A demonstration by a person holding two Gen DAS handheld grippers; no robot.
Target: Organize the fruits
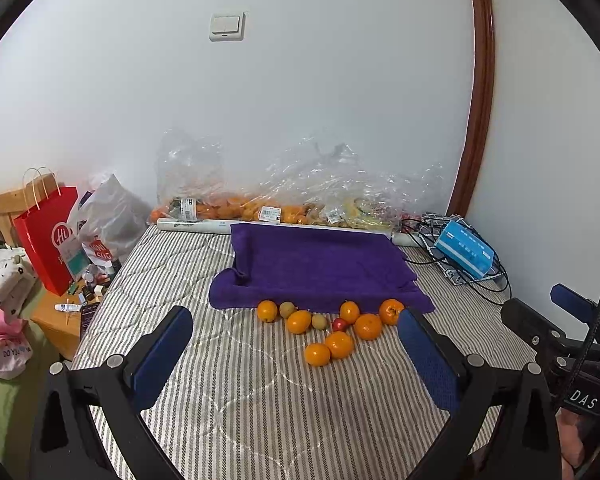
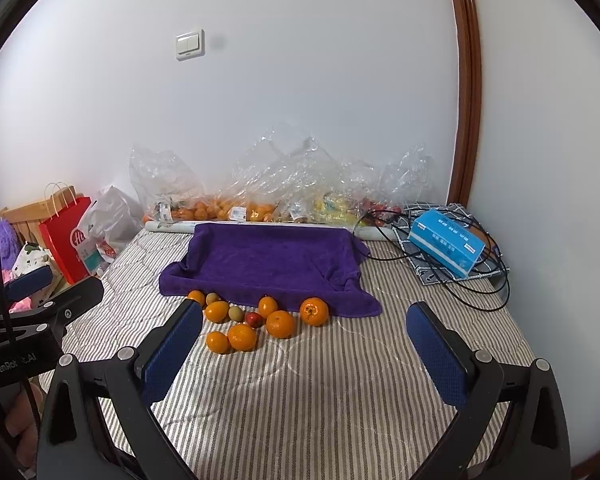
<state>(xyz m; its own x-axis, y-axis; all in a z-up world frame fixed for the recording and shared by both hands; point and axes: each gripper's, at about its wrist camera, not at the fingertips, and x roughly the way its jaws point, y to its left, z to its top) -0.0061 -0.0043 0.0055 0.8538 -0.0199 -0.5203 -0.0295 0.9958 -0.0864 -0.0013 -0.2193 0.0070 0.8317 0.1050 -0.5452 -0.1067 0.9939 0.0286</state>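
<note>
We see the fruits (image 1: pixel 328 328) lying in a loose cluster on the striped bed (image 1: pixel 240 400), just in front of the near edge of the purple towel (image 1: pixel 316 264). Most are oranges, with two small greenish fruits and one small red fruit (image 1: pixel 339 324) among them. Our left tool (image 1: pixel 296 356) hangs above the bed short of the towel, its blue pads wide apart and holding nothing; the cluster sits ahead of it, between the pads. Our right tool (image 2: pixel 304 344) is likewise spread and empty, with the fruits (image 2: pixel 256 320) ahead and toward its left pad (image 2: pixel 172 352). Behind the towel, clear bags (image 2: pixel 284 184) lean on the wall.
</note>
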